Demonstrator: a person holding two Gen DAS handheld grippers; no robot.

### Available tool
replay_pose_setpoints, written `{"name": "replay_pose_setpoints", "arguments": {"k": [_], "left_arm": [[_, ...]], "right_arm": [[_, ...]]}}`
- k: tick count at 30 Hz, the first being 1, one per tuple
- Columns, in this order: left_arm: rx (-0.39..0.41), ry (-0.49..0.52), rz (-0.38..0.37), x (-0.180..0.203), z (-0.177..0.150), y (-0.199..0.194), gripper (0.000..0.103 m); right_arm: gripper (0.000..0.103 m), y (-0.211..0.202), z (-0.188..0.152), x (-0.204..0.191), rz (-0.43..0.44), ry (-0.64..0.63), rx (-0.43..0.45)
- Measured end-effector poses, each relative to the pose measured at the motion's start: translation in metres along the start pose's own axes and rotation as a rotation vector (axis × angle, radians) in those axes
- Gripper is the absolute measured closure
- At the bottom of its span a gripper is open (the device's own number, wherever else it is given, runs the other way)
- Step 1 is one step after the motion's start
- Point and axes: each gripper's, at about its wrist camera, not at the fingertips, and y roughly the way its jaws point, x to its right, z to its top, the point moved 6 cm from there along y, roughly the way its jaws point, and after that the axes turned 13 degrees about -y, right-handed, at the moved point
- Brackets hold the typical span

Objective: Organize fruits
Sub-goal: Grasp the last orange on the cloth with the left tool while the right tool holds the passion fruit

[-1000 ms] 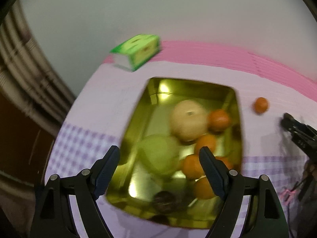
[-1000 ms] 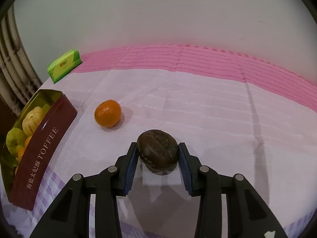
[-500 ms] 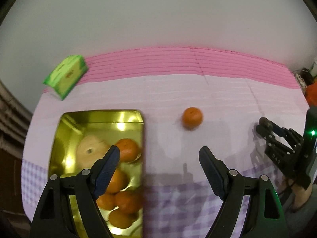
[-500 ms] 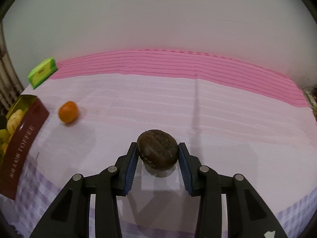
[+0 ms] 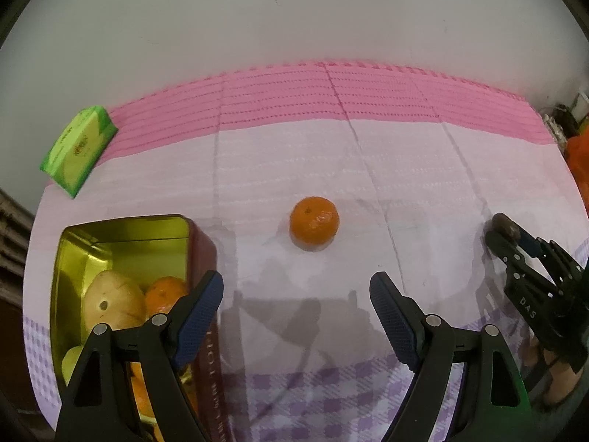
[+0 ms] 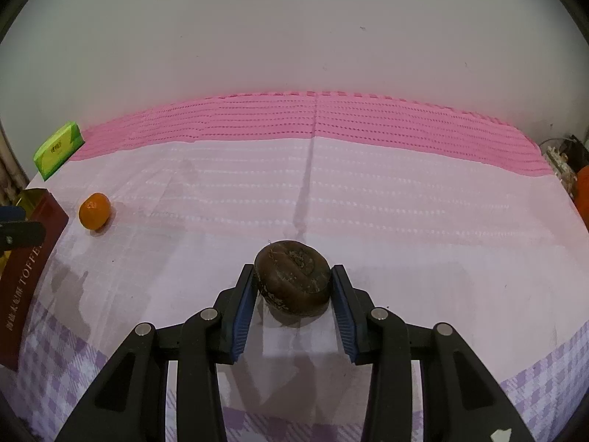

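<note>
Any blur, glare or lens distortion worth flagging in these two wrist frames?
Left wrist: the green box is slightly smeared, glare shines off the gold lining of the tin, and the left gripper throws a soft shadow on the cloth below the sharp tangerine. Right wrist: crisp on the brown fruit clamped in the right gripper; fisheye bows the pink band in both views.
</note>
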Motion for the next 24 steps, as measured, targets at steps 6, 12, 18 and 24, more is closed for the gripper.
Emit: {"name": "replay_pose_setpoints", "arguments": {"k": [6, 12, 18, 24], "left_arm": [[-0.023, -0.025, -0.030, 0.007, 0.005, 0.011, 0.025], [-0.026, -0.004, -0.016, 0.015, 0.013, 0.022, 0.048], [-0.028, 0.007, -0.019, 0.019, 0.020, 0.032, 0.056], [-0.033, 0.027, -0.013, 0.025, 0.023, 0.040, 0.056]], "right_arm": [[0.065, -0.001, -0.006, 0.005, 0.012, 0.022, -0.004], [0.065, 0.001, -0.008, 0.006, 0.028, 0.026, -0.009], [0.065, 0.001, -0.008, 0.007, 0.034, 0.028, -0.011], [0.065, 0.002, -0.008, 0.006, 0.037, 0.029, -0.013]]}}
